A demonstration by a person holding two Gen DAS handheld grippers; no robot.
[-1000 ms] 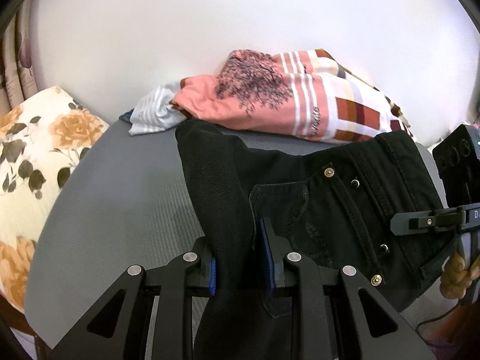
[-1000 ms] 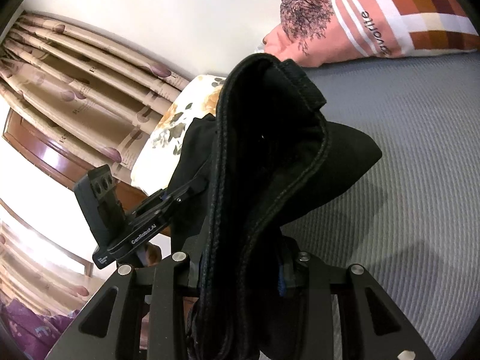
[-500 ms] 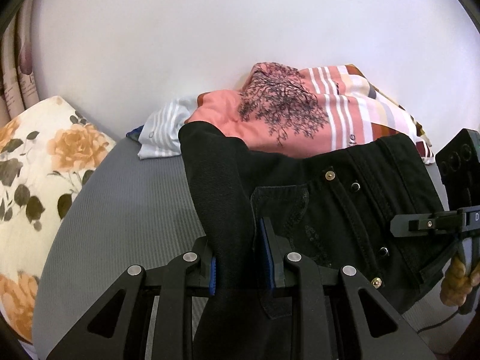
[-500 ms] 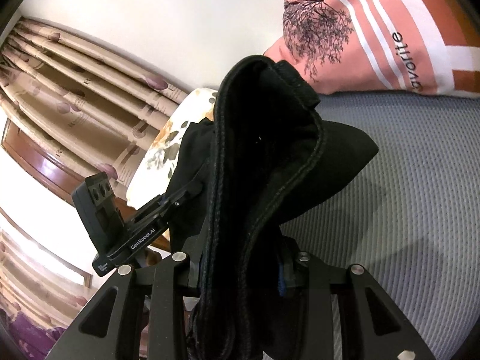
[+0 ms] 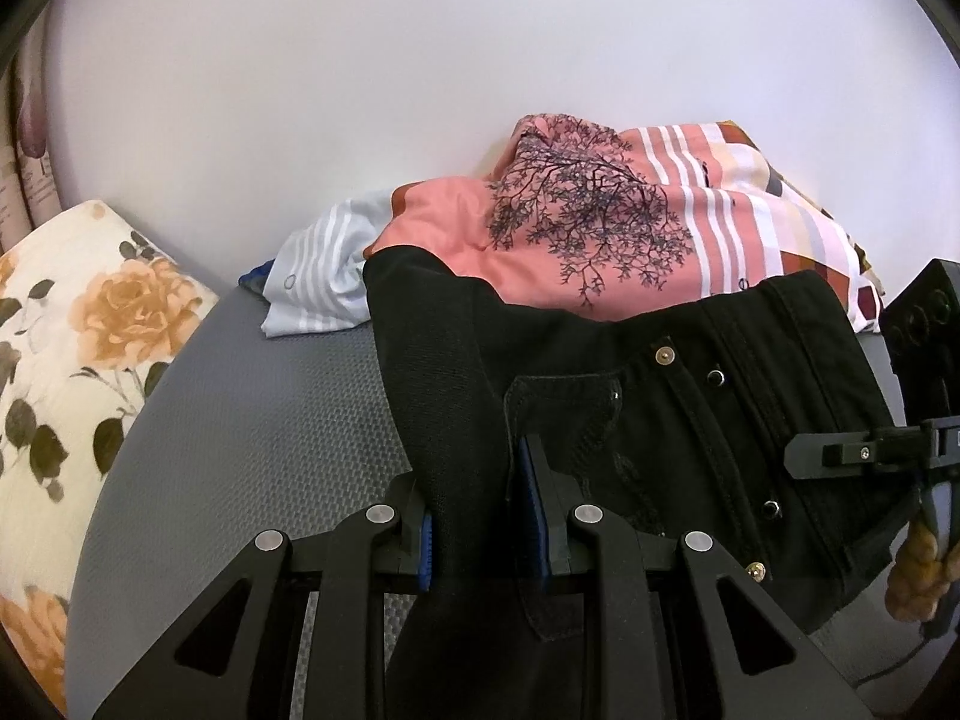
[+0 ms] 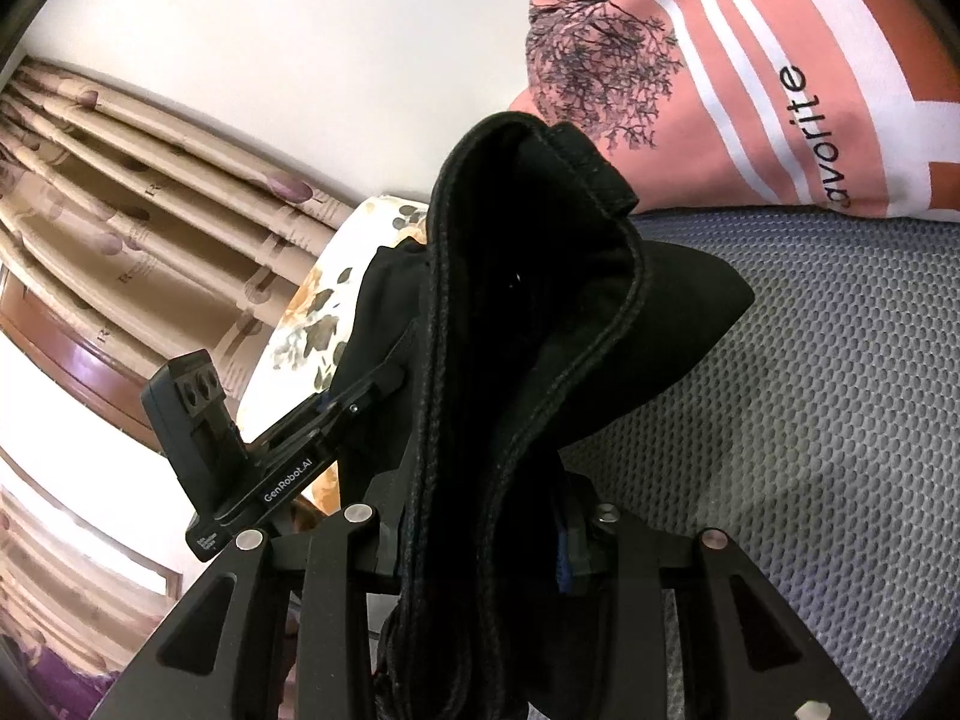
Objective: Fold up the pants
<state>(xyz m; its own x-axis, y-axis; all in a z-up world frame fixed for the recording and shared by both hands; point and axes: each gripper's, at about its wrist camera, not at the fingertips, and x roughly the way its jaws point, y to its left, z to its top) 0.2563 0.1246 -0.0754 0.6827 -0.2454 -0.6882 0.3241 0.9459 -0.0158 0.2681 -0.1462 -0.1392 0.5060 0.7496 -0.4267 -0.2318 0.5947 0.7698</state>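
Observation:
Black pants [image 5: 690, 420] with metal studs hang stretched between both grippers above a grey mesh surface [image 5: 252, 432]. My left gripper [image 5: 480, 516] is shut on a bunched fold of the black fabric near a pocket. My right gripper [image 6: 480, 540] is shut on a thick fold of the same pants [image 6: 528, 312], whose waistband edge rises in front of the lens. In the left wrist view the right gripper's body [image 5: 870, 453] shows at the right edge, clamped on the pants' far side. The left gripper's body [image 6: 288, 462] appears at the left of the right wrist view.
A pink striped garment with a tree print [image 5: 600, 228] lies heaped against the white wall, close behind the pants. A pale striped cloth [image 5: 318, 276] lies beside it. A floral cushion [image 5: 66, 348] sits at the left. Curtains [image 6: 120, 180] hang beyond.
Both grippers have carried the pants toward the wall; the pink garment and cushion look larger and nearer. The grips on the fabric are unchanged.

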